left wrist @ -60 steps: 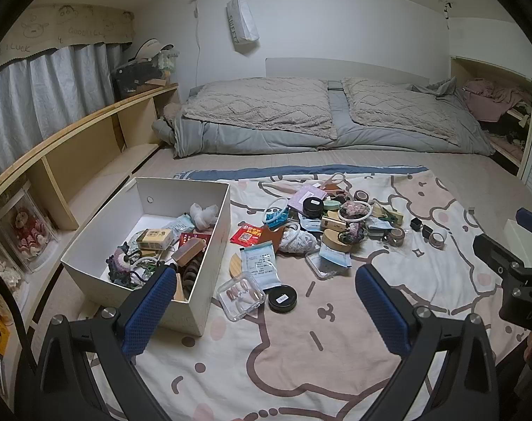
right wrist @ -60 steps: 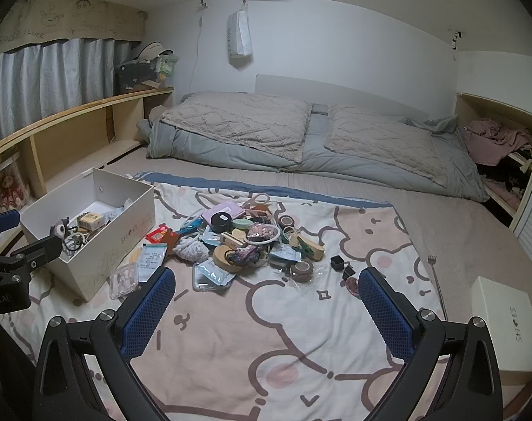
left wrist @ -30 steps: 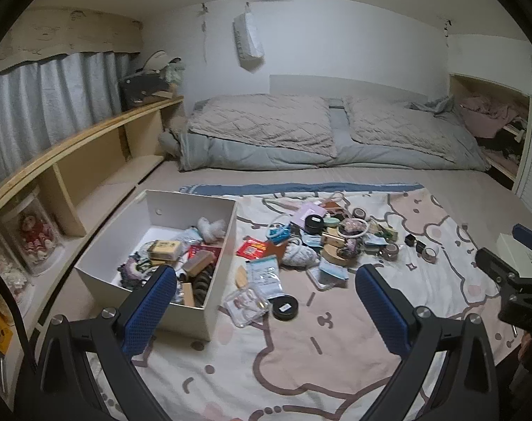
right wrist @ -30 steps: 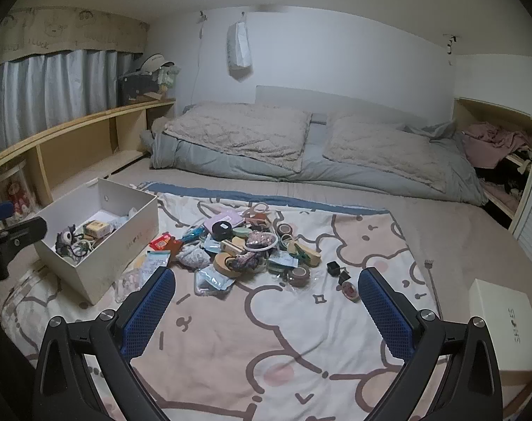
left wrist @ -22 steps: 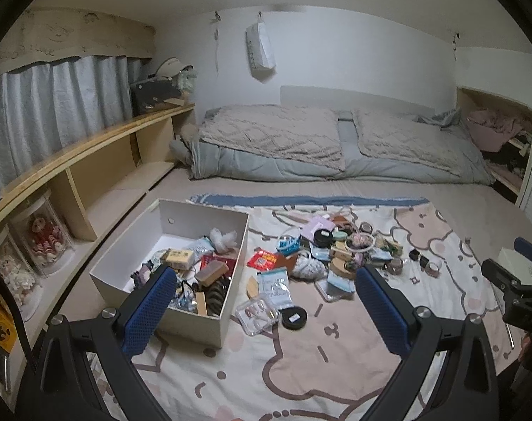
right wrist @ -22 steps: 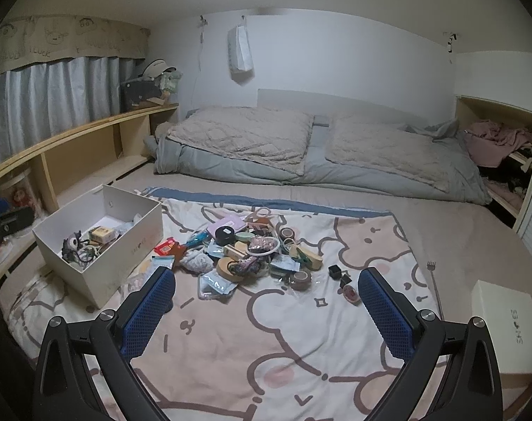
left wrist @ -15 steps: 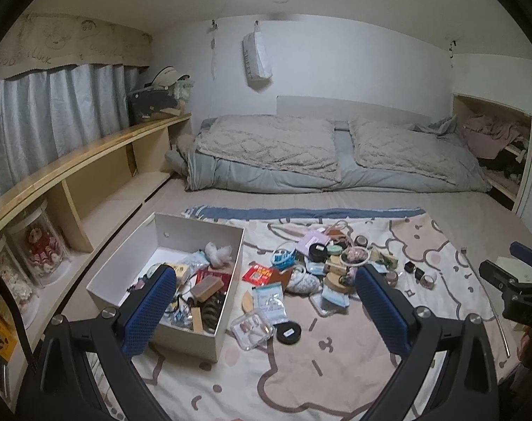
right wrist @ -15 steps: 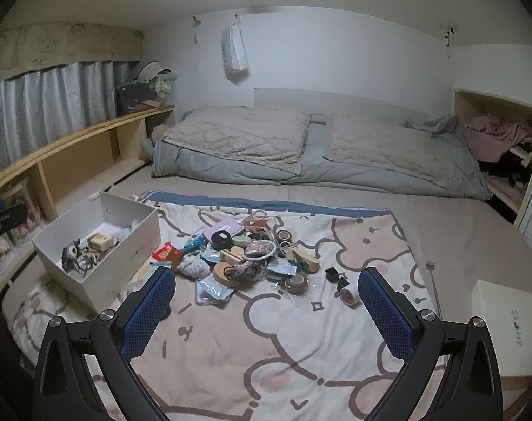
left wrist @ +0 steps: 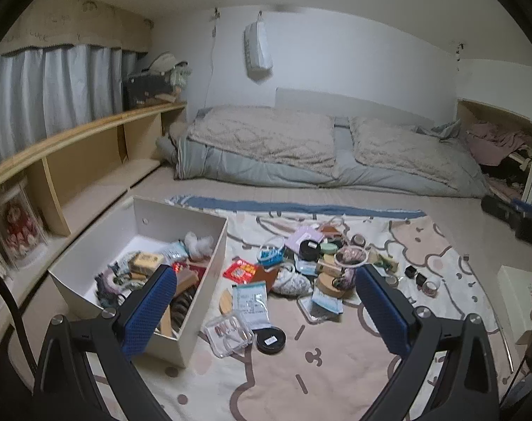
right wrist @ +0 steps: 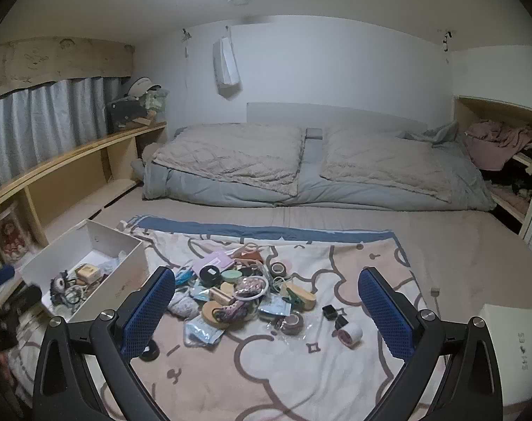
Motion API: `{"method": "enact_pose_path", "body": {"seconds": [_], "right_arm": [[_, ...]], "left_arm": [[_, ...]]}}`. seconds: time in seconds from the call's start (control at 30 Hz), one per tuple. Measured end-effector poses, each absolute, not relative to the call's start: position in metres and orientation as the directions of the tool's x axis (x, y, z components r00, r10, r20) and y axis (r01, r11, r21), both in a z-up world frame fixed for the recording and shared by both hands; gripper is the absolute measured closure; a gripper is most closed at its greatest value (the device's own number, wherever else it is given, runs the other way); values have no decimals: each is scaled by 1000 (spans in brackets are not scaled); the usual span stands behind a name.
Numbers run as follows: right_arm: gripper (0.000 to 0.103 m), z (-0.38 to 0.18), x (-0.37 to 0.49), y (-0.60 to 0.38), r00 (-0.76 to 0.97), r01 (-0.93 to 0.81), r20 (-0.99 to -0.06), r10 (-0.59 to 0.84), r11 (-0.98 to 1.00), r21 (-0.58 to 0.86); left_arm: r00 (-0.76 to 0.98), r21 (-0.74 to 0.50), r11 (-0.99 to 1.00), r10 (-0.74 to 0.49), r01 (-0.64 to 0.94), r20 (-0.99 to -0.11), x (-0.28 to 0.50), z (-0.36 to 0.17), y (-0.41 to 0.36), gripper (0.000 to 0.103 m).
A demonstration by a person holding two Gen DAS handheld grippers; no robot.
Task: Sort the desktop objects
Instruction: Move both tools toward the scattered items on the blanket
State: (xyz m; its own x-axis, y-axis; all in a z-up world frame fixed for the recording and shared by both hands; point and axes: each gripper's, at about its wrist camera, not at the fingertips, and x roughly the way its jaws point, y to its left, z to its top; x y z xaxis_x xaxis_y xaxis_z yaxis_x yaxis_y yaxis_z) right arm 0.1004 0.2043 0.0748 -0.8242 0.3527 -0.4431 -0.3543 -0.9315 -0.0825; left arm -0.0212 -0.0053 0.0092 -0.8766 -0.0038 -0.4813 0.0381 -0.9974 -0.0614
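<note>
A pile of small items (left wrist: 322, 263) (right wrist: 245, 294) lies on a pink cartoon blanket (left wrist: 301, 379) (right wrist: 301, 368): tape rolls, round tins, packets, a clear case. To its left stands a white open box (left wrist: 210, 266) (right wrist: 122, 273) holding several items. My left gripper (left wrist: 266, 301) hovers open above the box's right wall and the pile's near edge, with nothing between its fingers. My right gripper (right wrist: 266, 305) hangs open above the pile, also empty. The right gripper's body (left wrist: 515, 214) shows at the right edge of the left wrist view.
A white shoe-box lid (right wrist: 511, 343) (left wrist: 515, 298) lies at the blanket's right. Grey bedding with two quilts (right wrist: 301, 165) fills the back. A wooden shelf (left wrist: 73, 154) runs along the left wall under curtains, and an alcove with clothes (right wrist: 504, 154) sits at the right.
Both grippers have drawn back and risen, so the pile and box look smaller and farther off. Both have stayed open and empty; nothing on the blanket has moved.
</note>
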Motion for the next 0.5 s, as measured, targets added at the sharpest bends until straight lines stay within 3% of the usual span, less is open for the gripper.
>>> {"method": "enact_pose_path", "body": {"seconds": [0.5], "right_arm": [[0,16,60,295,-718,-520,-485,499,-848,-103]], "left_arm": [[-757,-137,-968,-73,210,-649,-63,-101,-16,0]]}}
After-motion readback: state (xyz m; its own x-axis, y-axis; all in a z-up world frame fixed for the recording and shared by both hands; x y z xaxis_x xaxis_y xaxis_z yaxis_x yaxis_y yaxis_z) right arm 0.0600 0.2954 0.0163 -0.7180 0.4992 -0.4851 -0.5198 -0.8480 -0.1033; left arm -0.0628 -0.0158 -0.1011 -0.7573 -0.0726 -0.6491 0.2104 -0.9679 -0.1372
